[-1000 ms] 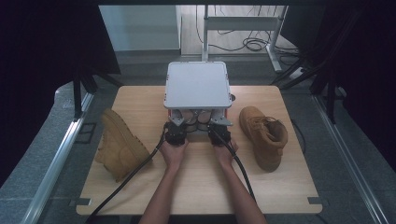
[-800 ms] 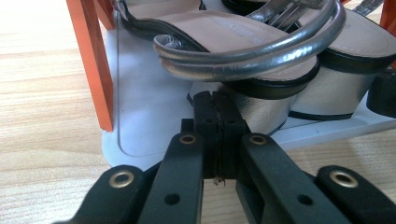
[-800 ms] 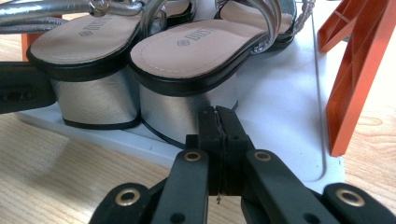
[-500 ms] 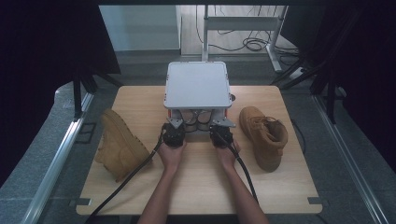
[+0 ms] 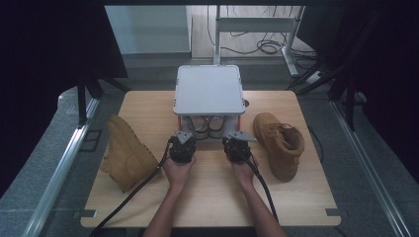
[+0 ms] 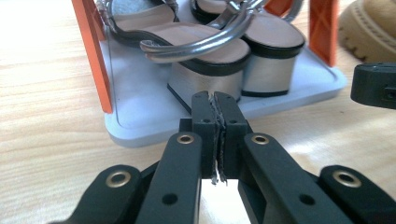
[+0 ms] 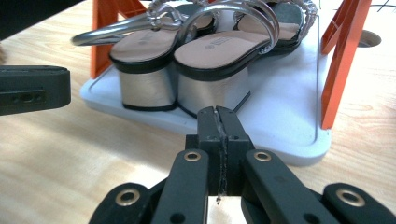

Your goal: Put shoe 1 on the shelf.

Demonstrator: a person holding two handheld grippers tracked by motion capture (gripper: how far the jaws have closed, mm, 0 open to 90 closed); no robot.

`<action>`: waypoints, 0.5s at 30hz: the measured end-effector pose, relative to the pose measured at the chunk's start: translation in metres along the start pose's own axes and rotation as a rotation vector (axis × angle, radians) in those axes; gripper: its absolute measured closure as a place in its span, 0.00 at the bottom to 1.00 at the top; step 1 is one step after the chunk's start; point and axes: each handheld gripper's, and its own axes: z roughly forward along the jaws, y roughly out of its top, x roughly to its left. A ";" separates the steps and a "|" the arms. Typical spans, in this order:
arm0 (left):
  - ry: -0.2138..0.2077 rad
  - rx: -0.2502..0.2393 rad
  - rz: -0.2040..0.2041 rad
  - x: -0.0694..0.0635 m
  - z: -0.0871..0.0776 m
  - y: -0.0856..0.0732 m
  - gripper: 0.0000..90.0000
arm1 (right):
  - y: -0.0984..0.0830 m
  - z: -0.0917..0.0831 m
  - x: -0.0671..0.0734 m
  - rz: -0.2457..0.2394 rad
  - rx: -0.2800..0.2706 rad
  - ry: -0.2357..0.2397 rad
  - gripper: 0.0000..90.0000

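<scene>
Table (image 5: 148, 103), left to right. A tan boot (image 5: 126, 153) lies on its side at the left edge. The left gripper (image 5: 183, 143), jaws pressed together with nothing between them, points at the near edge of the rack (image 5: 210, 89) at centre. On the rack's lower shelf (image 6: 140, 116) stand two silver block-heeled sandals (image 6: 205, 60), heels toward both grippers. The right gripper (image 5: 236, 143), jaws likewise closed and empty, sits just short of the shelf. A second tan boot (image 5: 279, 143) stands upright at the right.
</scene>
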 end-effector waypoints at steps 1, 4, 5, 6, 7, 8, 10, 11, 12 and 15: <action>-0.003 -0.008 0.001 0.000 -0.003 -0.001 0.98 | -0.001 -0.003 0.001 -0.001 -0.002 0.006 1.00; -0.019 -0.020 0.000 0.000 -0.013 -0.004 0.97 | -0.003 -0.013 0.001 -0.006 -0.009 0.013 1.00; -0.025 -0.021 0.002 0.000 -0.015 -0.005 0.97 | -0.004 -0.016 0.001 -0.003 -0.014 0.015 1.00; -0.032 -0.016 0.003 0.000 -0.018 -0.006 0.97 | -0.006 -0.019 0.002 -0.003 -0.017 0.017 1.00; -0.039 -0.015 0.000 0.001 -0.020 -0.007 0.97 | -0.008 -0.022 0.002 -0.004 -0.018 0.018 1.00; -0.045 -0.015 -0.002 0.002 -0.022 -0.009 0.97 | -0.010 -0.024 0.002 -0.011 -0.017 0.018 1.00; -0.054 -0.016 -0.002 0.002 -0.025 -0.010 0.97 | -0.013 -0.029 0.003 -0.017 -0.013 0.026 1.00; -0.059 -0.024 0.009 0.002 -0.029 -0.012 0.98 | -0.014 -0.031 0.003 -0.017 -0.011 0.030 1.00; -0.058 -0.022 0.017 0.002 -0.031 -0.013 0.98 | -0.016 -0.033 0.003 -0.017 -0.012 0.034 1.00; -0.068 -0.015 0.027 0.003 -0.037 -0.015 0.97 | -0.019 -0.038 0.002 -0.003 -0.003 0.066 0.99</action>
